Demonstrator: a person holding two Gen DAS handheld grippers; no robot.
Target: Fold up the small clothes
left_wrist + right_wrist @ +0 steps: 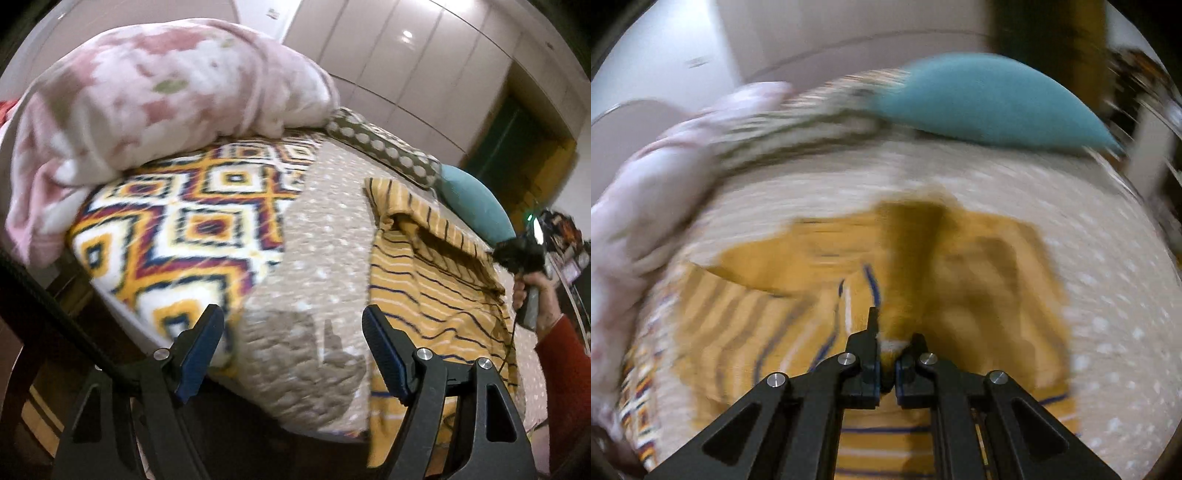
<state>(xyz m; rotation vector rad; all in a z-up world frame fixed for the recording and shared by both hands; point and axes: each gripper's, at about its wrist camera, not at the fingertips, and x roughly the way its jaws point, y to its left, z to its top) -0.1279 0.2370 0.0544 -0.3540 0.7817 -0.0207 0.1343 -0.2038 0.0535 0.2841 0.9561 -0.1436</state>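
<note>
Fabric bunched tight between my right gripper's point(886, 354) pads: the jaws are clamped on a pinch of the yellow striped garment point(768, 325), and a ridge of cloth runs up and away from the fingertips point(873, 325). That view is badly smeared, so which edge or corner of the garment I've got, I can't tell.

My left gripper point(293, 325) hangs with its jaws standing wide apart and nothing between them. Its blue-faced pads point(384, 354) sit over the beige dotted quilt point(325, 236), touching neither the quilt nor the garment as far as I can see.

From the left view, the garment lies on the right part of the bed, spread over the quilt, with its far side lifted into a loose fold toward my right hand point(532, 291). That hand, in a red sleeve point(565, 373), grips the tool's handle at the frame's right edge.

Around it: the patterned blanket with orange and navy diamonds point(192, 221) lies just left of the quilt, a pink floral blanket point(140, 96) is heaped behind it, then a brown polka-dot pillow point(384, 151) and a teal cushion point(476, 206) near the garment's far edge. Pale wardrobe doors point(406, 59) stand beyond the bed.
</note>
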